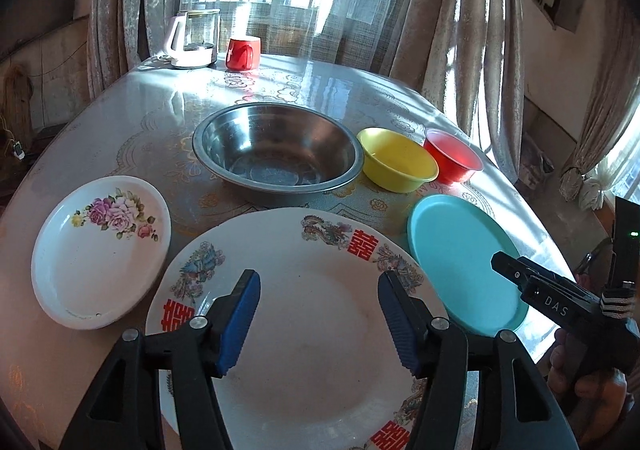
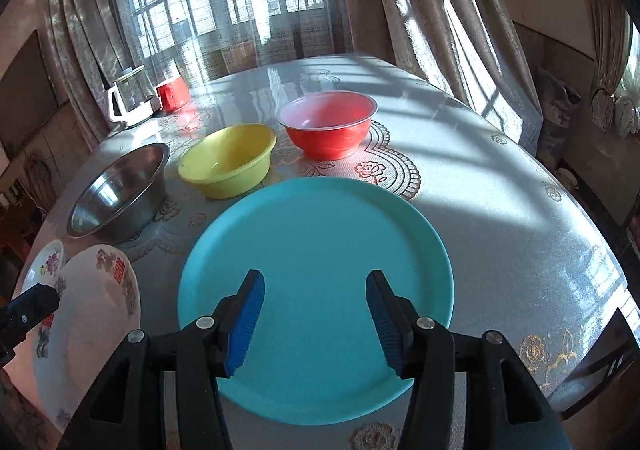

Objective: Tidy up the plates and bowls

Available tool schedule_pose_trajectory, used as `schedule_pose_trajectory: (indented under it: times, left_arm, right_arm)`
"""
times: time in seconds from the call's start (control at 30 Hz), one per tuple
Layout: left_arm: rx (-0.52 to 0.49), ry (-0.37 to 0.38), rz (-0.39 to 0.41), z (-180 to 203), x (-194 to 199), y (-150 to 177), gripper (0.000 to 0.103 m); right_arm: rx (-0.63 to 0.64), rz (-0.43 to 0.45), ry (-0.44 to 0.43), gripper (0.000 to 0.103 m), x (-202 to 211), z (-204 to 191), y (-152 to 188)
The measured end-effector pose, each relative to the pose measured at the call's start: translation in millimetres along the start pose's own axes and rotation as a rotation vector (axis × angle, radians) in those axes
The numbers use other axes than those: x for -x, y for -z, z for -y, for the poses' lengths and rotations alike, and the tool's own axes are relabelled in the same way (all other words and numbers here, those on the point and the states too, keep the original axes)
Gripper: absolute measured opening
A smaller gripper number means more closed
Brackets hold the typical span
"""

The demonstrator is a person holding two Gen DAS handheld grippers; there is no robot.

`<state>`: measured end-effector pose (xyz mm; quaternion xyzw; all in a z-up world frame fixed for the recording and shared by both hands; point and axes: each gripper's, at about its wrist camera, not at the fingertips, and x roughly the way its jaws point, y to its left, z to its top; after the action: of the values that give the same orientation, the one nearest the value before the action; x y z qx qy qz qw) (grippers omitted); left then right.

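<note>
step: starting, nothing stacked | left gripper [image 1: 318,320] and right gripper [image 2: 316,320] are hovering, fingers wide, empty | next: gripping teal plate [image 2: 316,290] rim beside wedding plate [image 1: 304,330]

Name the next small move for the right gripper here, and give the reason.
Probably lower the right gripper to the near rim of the teal plate and close on it. Its jaws stand open and empty over that plate, which lies flat and alone on the table, with the big white plate just beside it to stack on.
</note>
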<state>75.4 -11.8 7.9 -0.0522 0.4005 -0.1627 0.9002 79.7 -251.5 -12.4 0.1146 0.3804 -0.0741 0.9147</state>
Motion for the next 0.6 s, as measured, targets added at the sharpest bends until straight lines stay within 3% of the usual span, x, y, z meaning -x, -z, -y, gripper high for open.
schedule_pose_trajectory:
  times: [0.3, 0.47, 0.6]
  left_arm:
    - [0.090, -0.070, -0.027, -31, 4, 4, 0.062]
    - [0.113, -0.086, 0.020, -52, 15, 10, 0.062]
    - [0.149, -0.124, 0.066, -77, 27, 12, 0.062]
  right_arm:
    - [0.065, -0.028, -0.109, 0.054, 0, -34, 3]
    - [0.092, -0.043, -0.251, 0.054, 3, -55, 0]
    - [0.104, -0.083, -0.414, 0.054, 2, -83, -6]
